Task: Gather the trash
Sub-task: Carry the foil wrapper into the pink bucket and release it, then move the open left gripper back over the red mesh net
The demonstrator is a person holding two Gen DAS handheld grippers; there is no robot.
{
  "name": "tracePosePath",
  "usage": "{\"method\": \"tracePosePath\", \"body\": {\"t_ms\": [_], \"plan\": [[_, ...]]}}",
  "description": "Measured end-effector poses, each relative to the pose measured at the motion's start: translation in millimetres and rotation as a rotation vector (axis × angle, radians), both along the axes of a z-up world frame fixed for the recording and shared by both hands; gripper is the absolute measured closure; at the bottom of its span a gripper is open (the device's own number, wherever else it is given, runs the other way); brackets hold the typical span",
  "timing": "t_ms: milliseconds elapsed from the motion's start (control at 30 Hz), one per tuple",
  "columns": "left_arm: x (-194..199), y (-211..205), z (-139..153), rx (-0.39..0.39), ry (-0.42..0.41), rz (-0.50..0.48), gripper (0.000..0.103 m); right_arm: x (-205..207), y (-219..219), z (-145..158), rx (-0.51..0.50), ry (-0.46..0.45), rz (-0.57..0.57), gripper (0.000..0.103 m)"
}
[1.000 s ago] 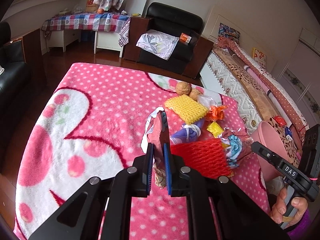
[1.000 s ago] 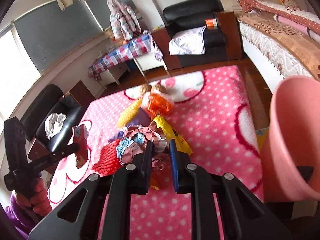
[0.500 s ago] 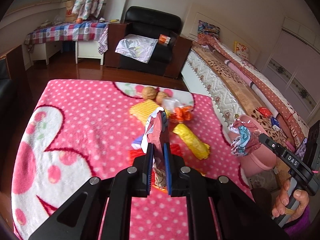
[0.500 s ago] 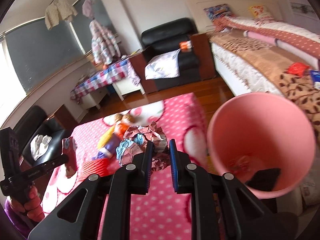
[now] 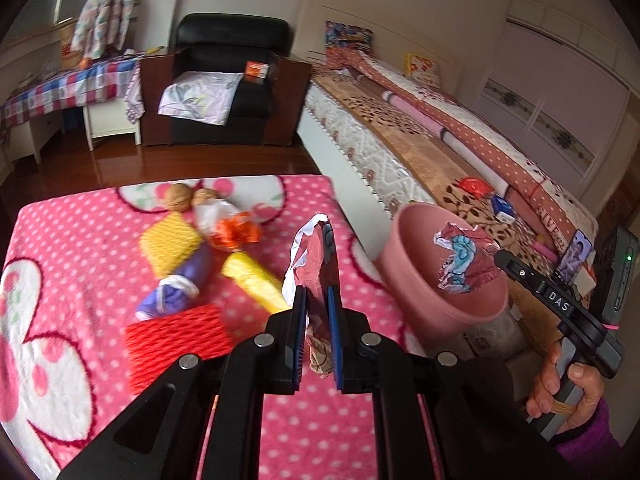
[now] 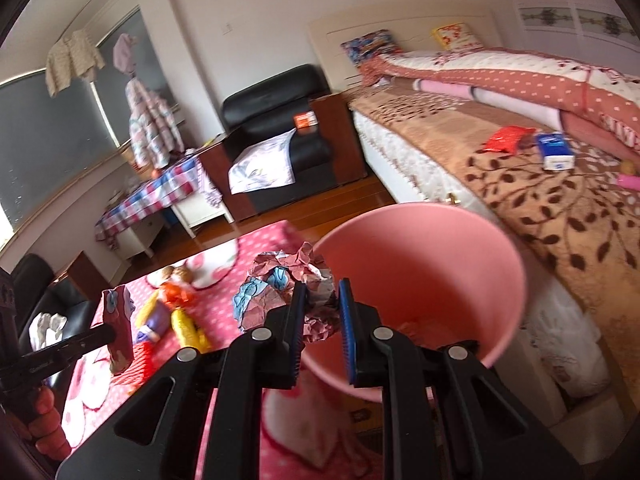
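Note:
My left gripper (image 5: 317, 300) is shut on a red and white wrapper (image 5: 310, 264), held above the pink dotted blanket (image 5: 72, 248). My right gripper (image 6: 322, 296) is shut on a crumpled pink and blue wrapper (image 6: 276, 284), held over the near rim of the pink bin (image 6: 432, 272). In the left wrist view that wrapper (image 5: 464, 260) hangs over the bin (image 5: 416, 280). On the blanket lie a red foam net (image 5: 176, 340), a yellow foam net (image 5: 170, 244), a purple wrapper (image 5: 176, 288), a yellow packet (image 5: 252, 284), an orange wrapper (image 5: 236, 234) and two walnuts (image 5: 178, 198).
A bed (image 6: 540, 184) with a brown leaf cover runs along the right, with a red packet (image 6: 506, 138) and a blue box (image 6: 554, 152) on it. A black armchair (image 5: 228, 80) and a checked table (image 5: 60, 88) stand at the back.
My right gripper has carried the crumpled wrapper from the trash pile to over the bin. My left gripper has moved right toward the bin with its wrapper still held.

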State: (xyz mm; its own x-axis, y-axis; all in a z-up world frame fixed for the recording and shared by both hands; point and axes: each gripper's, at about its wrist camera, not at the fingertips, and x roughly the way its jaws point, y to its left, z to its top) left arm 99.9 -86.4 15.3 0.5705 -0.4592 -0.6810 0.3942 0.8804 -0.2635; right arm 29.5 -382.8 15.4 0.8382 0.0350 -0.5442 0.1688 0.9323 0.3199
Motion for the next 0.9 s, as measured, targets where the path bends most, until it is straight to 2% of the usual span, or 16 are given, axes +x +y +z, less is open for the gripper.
{"method": "tracePosePath", "body": {"t_ms": [200, 567, 900], "plan": [[5, -47, 0, 0.005, 0.013, -0.098, 0.093, -7, -25, -6, -0.006, 0.0, -0.071, 0.086], [14, -122, -2, -0.005, 0.033, -0.226, 0.093, -13, -46, -18, -0.04, 0.034, -0.116, 0.086], [30, -165, -23, 0.001, 0.093, -0.249, 0.093, -12, -53, -26, -0.036, 0.054, -0.118, 0.086]]}}
